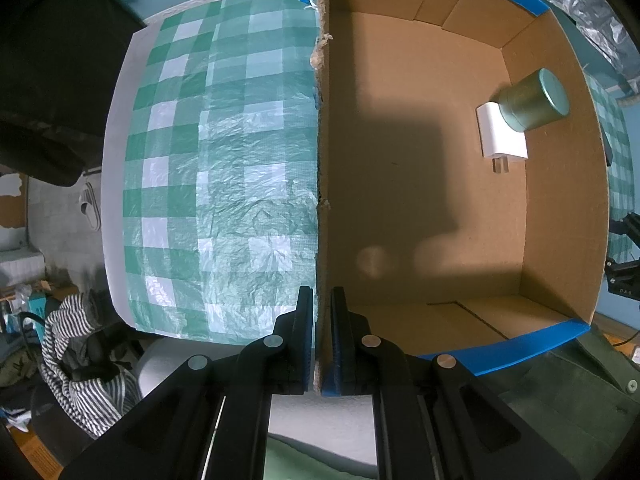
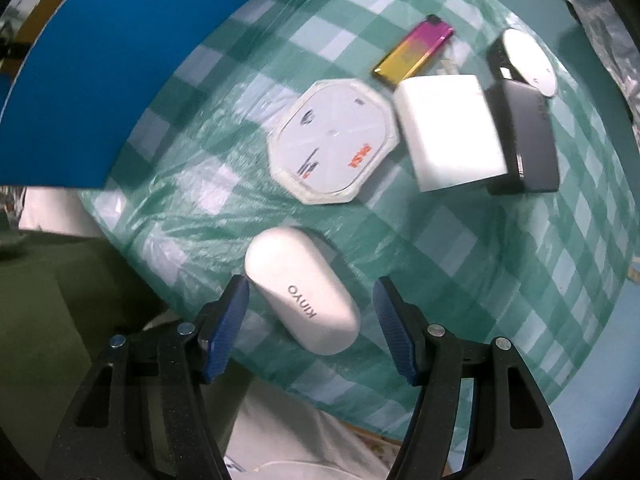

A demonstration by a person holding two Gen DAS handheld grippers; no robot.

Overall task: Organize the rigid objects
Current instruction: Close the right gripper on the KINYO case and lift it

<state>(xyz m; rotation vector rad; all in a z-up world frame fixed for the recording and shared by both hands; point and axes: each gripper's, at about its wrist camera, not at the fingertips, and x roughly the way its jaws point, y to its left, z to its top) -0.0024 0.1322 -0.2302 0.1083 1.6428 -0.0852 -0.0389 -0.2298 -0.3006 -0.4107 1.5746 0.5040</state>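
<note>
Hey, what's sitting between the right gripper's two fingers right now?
In the right wrist view, the white oval Kinyo case lies on the checked tablecloth between the open right gripper fingers, its near end in the gap, neither pad touching it.

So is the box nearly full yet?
Not yet. Only a round green tin and a white plug charger lie in the cardboard box; the left gripper pinches its wall. The right gripper is open around the white KINYO case. The lighter, octagonal pill box and bigger adapters wait.
</note>
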